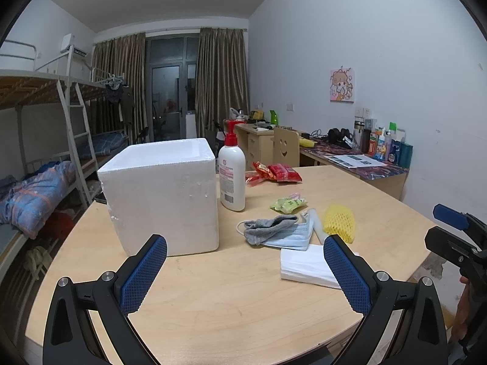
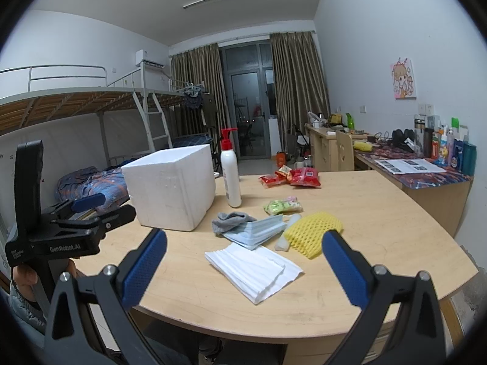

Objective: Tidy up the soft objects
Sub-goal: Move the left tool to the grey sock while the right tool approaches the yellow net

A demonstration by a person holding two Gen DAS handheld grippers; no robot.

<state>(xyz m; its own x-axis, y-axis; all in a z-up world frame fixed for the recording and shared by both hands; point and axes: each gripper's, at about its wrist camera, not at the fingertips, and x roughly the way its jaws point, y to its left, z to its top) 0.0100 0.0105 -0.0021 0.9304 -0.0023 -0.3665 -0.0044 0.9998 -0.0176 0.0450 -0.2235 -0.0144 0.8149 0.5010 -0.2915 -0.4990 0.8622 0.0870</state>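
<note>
Both grippers wide open, empty, above table [image 1: 213, 289].
Left gripper [image 1: 245, 269] near foam box [image 1: 164, 194]; right gripper [image 2: 243, 266] over white tissue [image 2: 254, 269] (no contact).

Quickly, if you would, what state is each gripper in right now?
Left gripper: open, holding nothing, above the table.
Right gripper: open, holding nothing, above the table.
</note>
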